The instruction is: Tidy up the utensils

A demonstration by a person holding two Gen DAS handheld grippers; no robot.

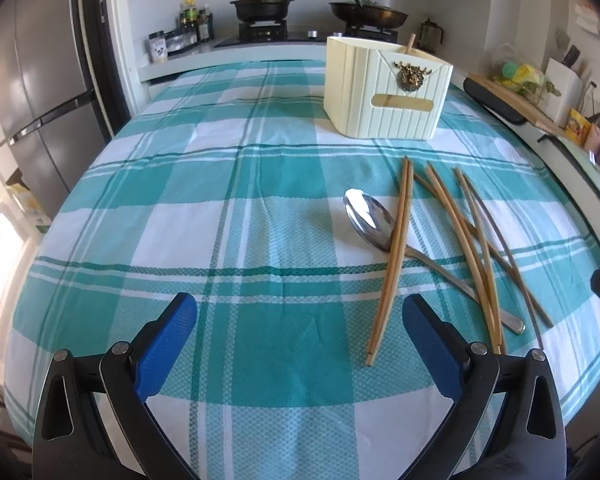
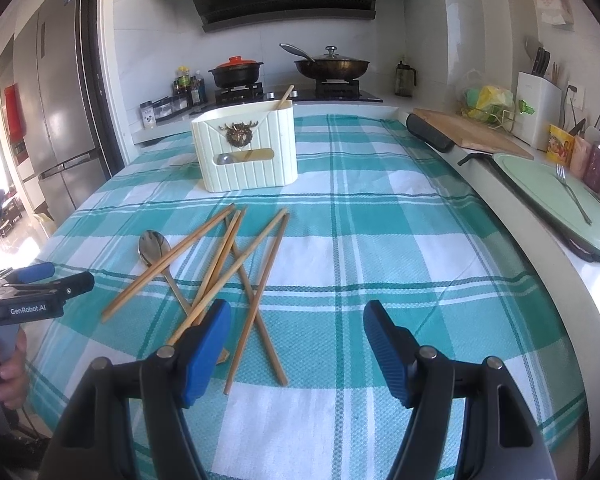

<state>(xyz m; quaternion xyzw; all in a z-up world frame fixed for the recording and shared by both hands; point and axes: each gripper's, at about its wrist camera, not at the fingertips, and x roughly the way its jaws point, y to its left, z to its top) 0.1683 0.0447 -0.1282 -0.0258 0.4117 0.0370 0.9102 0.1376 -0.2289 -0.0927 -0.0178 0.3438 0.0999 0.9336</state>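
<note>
Several wooden chopsticks (image 1: 398,256) lie crossed on the teal checked tablecloth (image 1: 228,216), over a metal spoon (image 1: 368,218). They also show in the right wrist view (image 2: 220,256), with the spoon (image 2: 155,245) at their left. A cream utensil holder (image 1: 384,90) stands behind them with one chopstick in it; in the right wrist view the holder (image 2: 246,152) shows a spoon through its window. My left gripper (image 1: 300,320) is open and empty, left of the chopsticks. My right gripper (image 2: 298,328) is open and empty, just right of the pile's near ends.
A stove with a black pot (image 2: 236,72) and a wok (image 2: 332,66) stands at the back. A cutting board (image 2: 472,132), a green tray with a fork (image 2: 572,196) and a knife block (image 2: 538,110) line the right counter. A fridge (image 2: 56,128) stands left.
</note>
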